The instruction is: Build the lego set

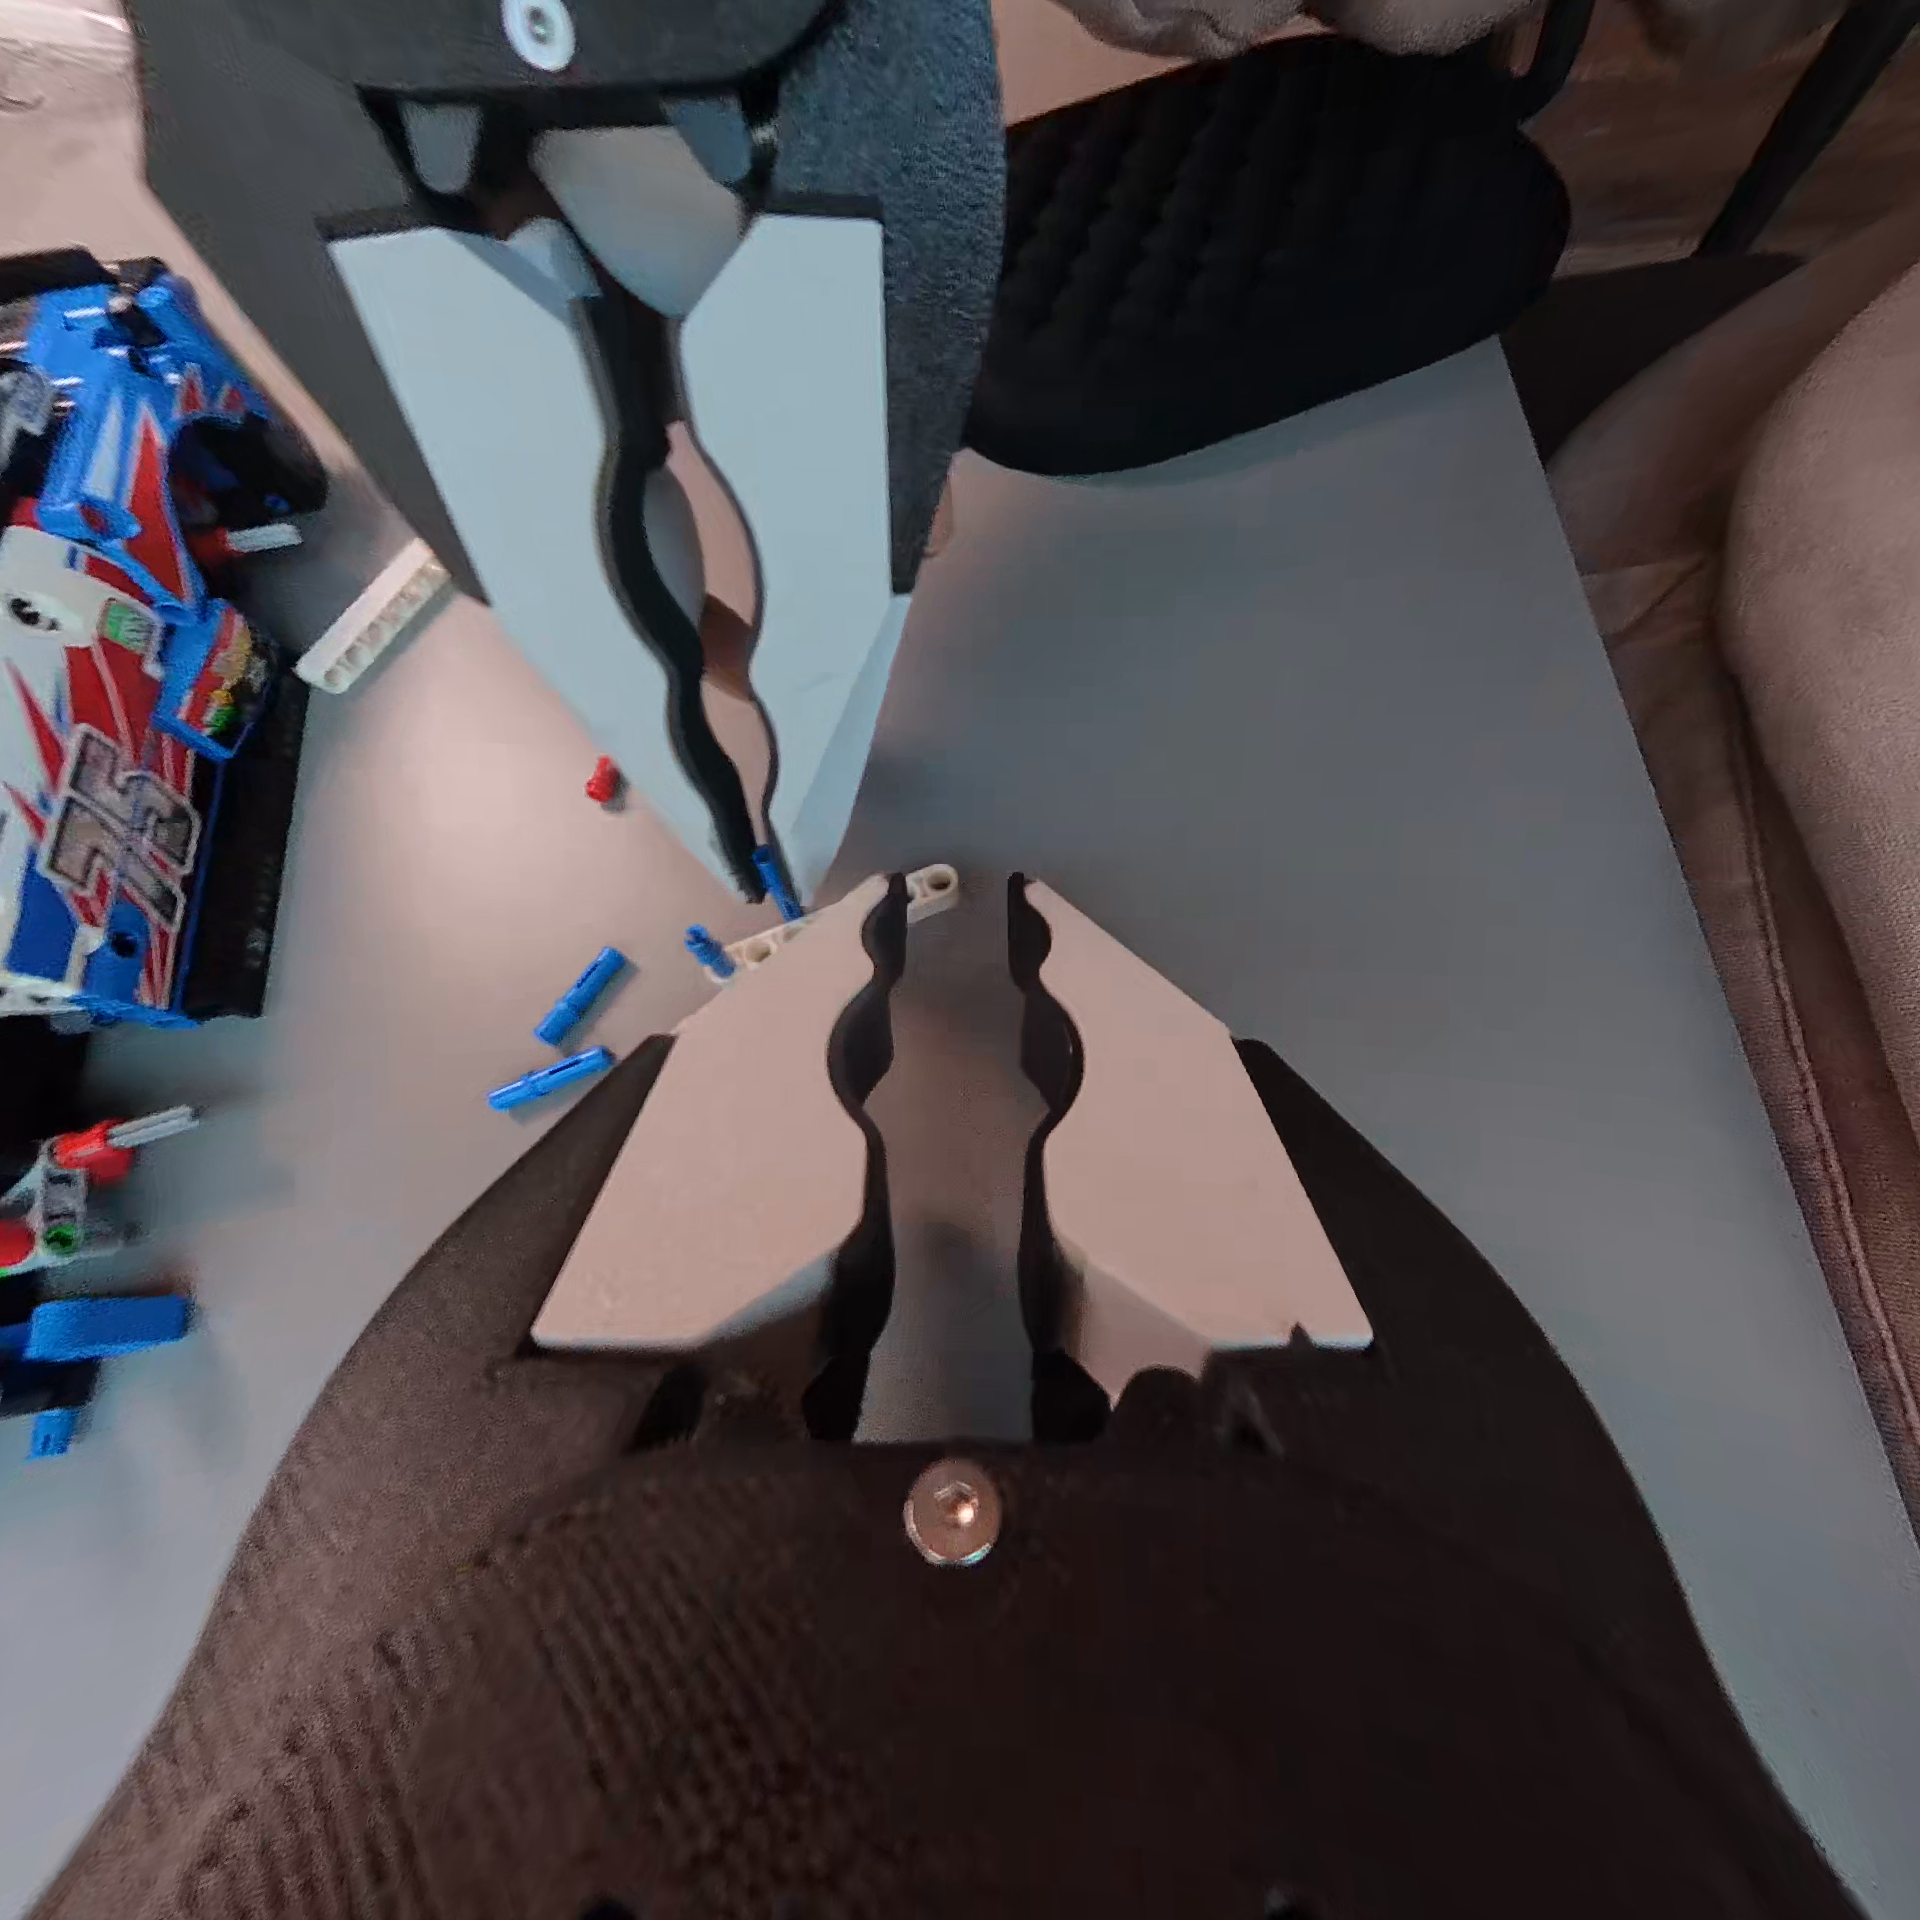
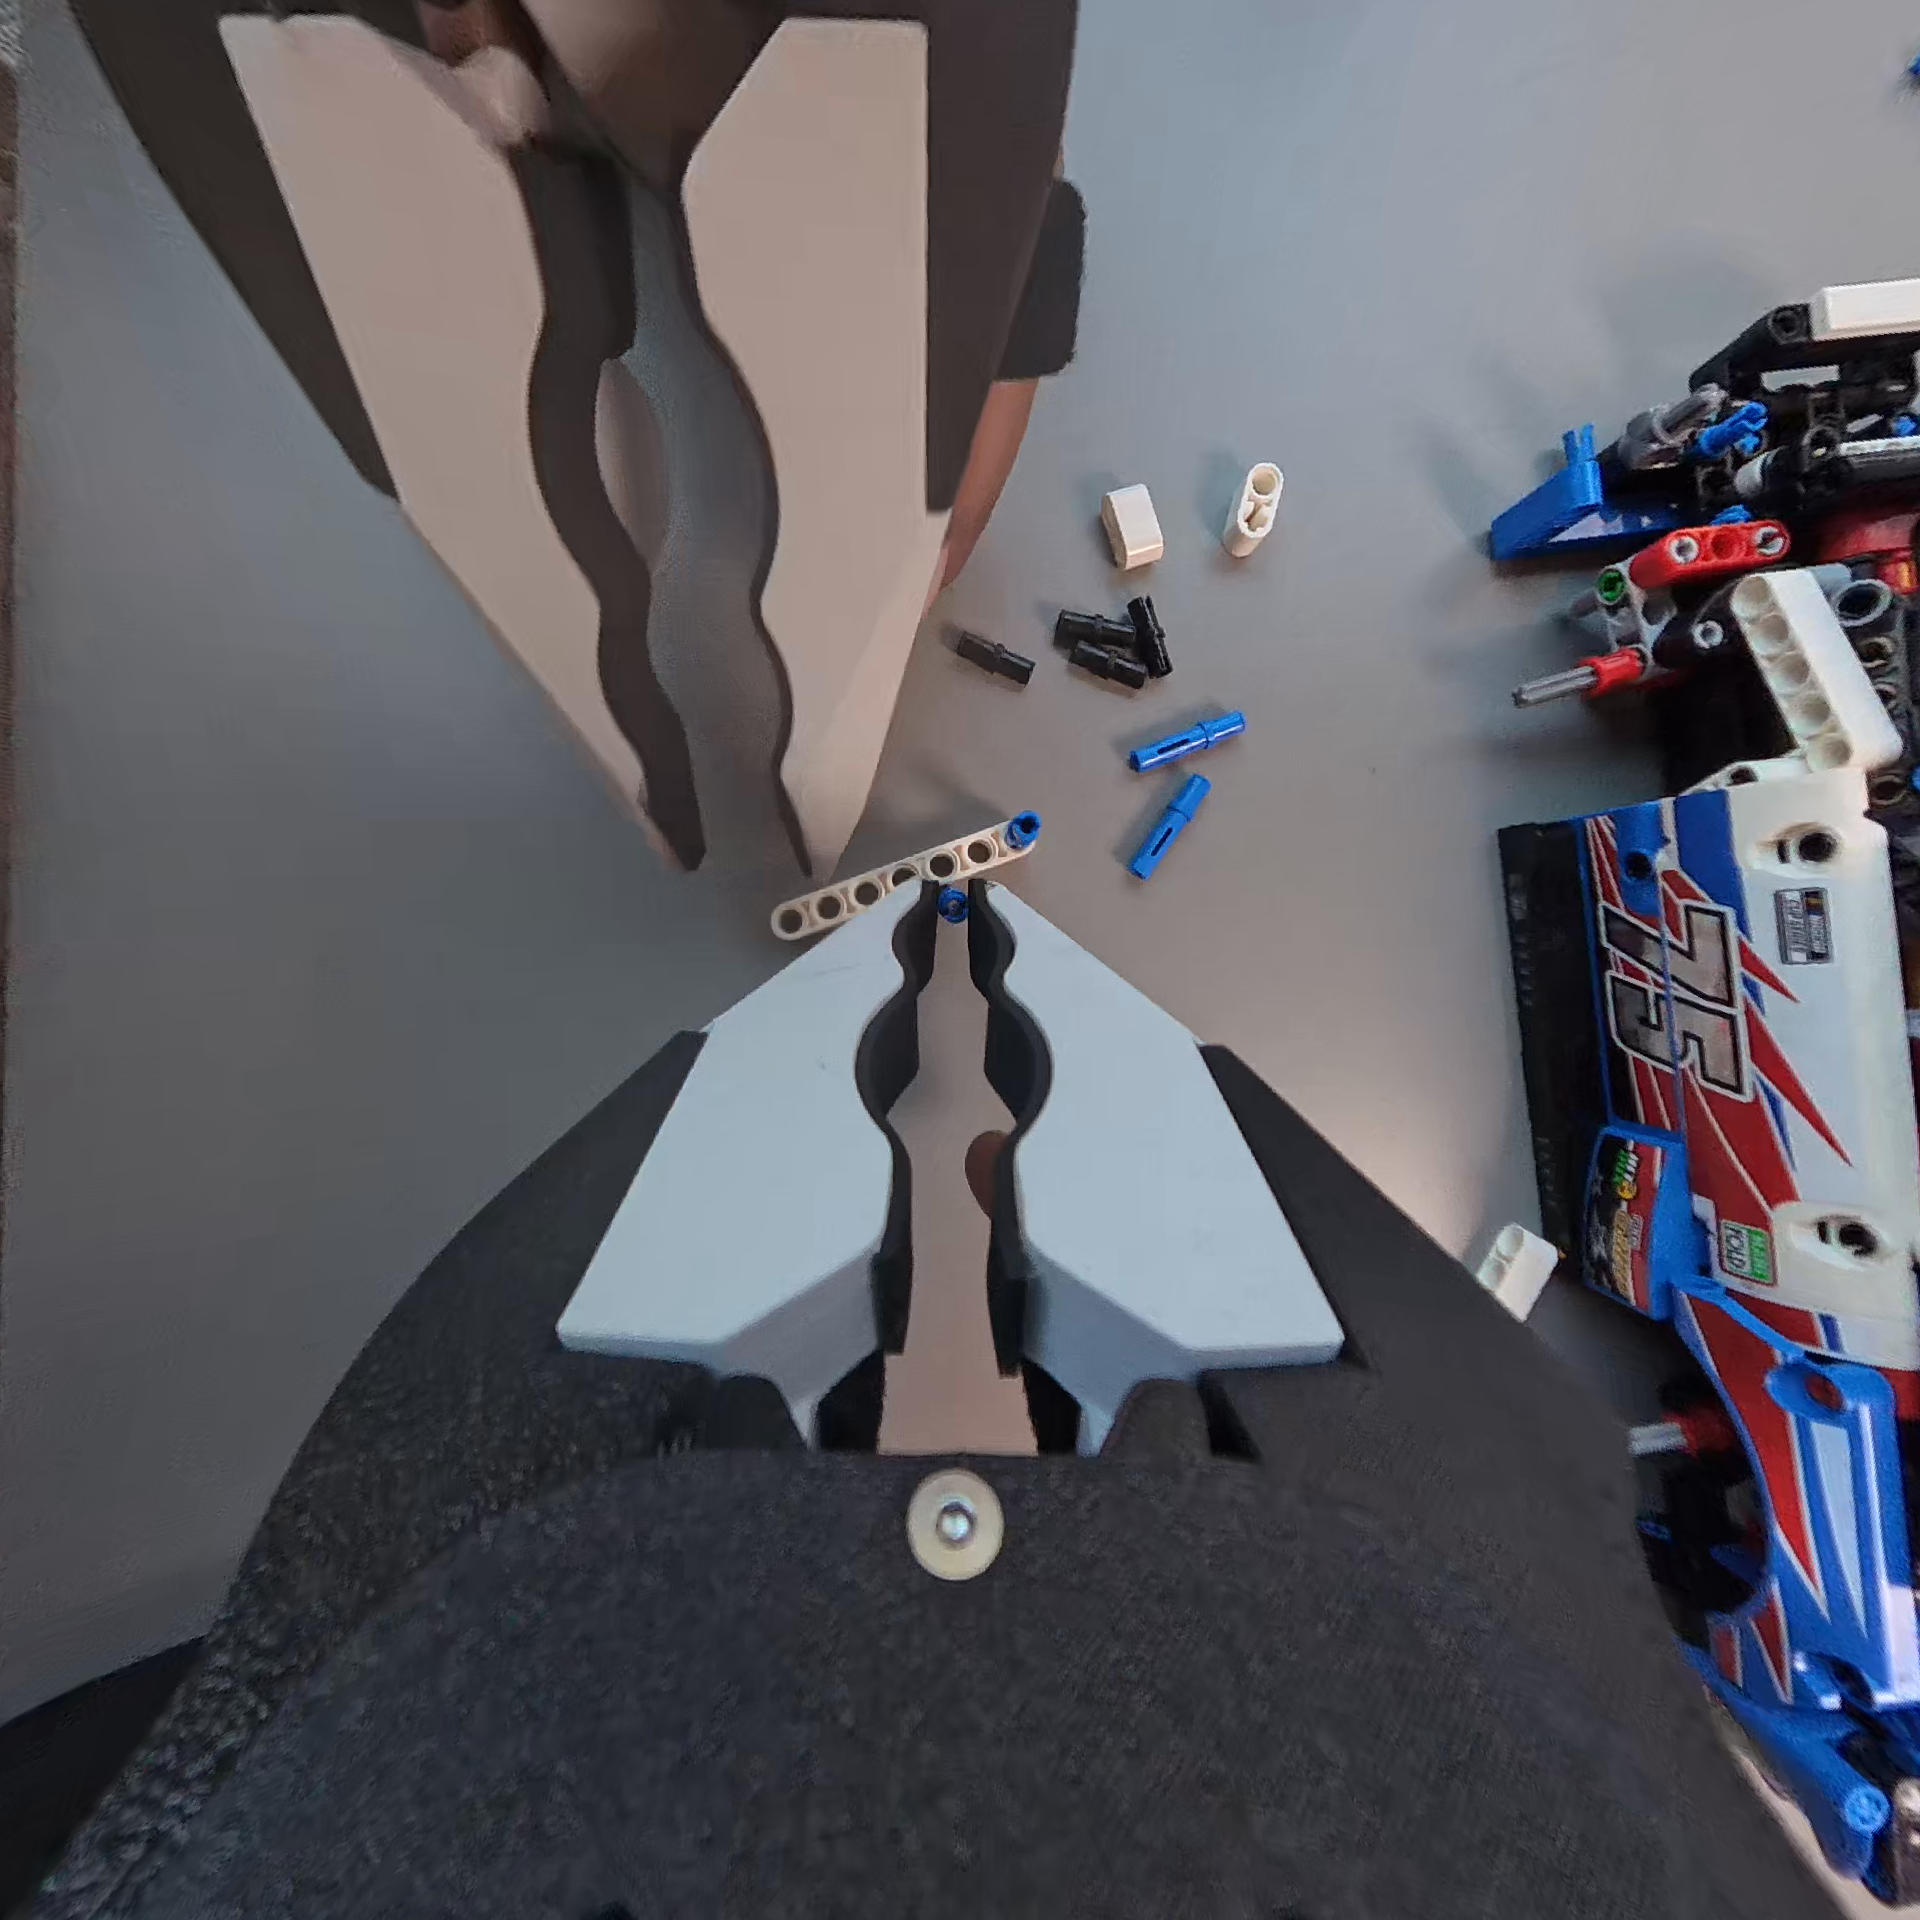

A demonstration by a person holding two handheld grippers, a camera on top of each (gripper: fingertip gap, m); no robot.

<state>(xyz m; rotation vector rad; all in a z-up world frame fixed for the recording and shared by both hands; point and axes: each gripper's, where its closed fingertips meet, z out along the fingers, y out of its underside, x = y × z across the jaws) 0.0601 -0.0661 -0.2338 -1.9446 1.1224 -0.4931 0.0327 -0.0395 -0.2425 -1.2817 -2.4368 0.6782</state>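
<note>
A white beam with a row of holes (image 2: 883, 883) lies on the grey table (image 2: 312, 1039), with a blue pin (image 2: 1023, 828) in its right end. My right gripper (image 2: 952, 896) is shut on another blue pin (image 2: 951, 906), held at the beam's near edge around its middle. My left gripper (image 1: 956, 883) is open and empty, its tips just above the beam's other end (image 1: 935, 883). It comes in from the top of the right wrist view (image 2: 748, 862). The right gripper (image 1: 767, 883) shows at the top of the left wrist view.
The blue, red and white car model (image 2: 1714, 1039) sits beside the work spot (image 1: 94, 727). Loose blue pins (image 2: 1184, 740), black pins (image 2: 1107, 644) and small white pieces (image 2: 1132, 525) lie nearby. A longer white beam (image 1: 374, 634), a black chair (image 1: 1247, 260) and a beige sofa (image 1: 1818, 727) border the table. The tips of both grippers are at nearly the same place.
</note>
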